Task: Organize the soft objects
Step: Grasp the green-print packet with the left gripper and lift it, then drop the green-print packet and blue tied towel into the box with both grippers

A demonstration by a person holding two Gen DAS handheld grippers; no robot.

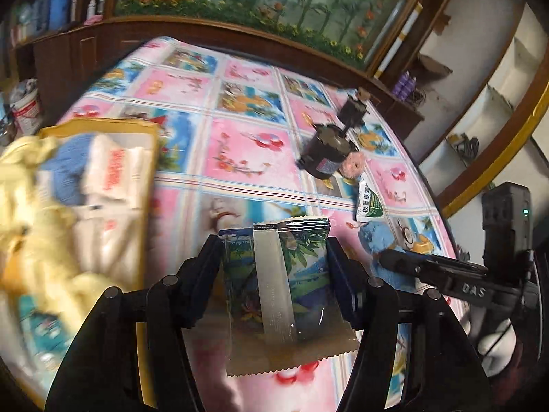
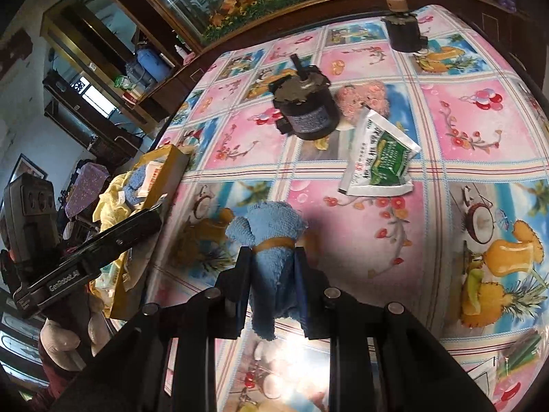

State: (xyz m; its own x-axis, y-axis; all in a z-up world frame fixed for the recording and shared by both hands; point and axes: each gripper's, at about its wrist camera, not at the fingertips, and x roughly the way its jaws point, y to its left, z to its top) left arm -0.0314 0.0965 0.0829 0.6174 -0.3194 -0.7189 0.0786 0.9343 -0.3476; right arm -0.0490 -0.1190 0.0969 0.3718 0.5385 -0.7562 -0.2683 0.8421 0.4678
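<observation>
**Box lies left of both loads**

Your left gripper [image 1: 274, 264] pinches the clear packet [image 1: 284, 274], long axis pointing away; the yellow box [image 1: 151, 158] sits just left. Your right gripper [image 2: 272, 274] (farther off) clamps the blue towel roll [image 2: 271, 240].

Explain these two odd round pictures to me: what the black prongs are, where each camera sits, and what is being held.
No robot here: a person carries a hand-held gripper in each hand, each with a fisheye camera looking along its two fingers. The left hand-held gripper holds a clear snack packet; beside it is a yellow box of soft things. The right hand-held gripper is shut on a rolled blue cloth. On the flowered tablecloth lie a green-and-white sachet, a pink puff and two dark motors.
</observation>
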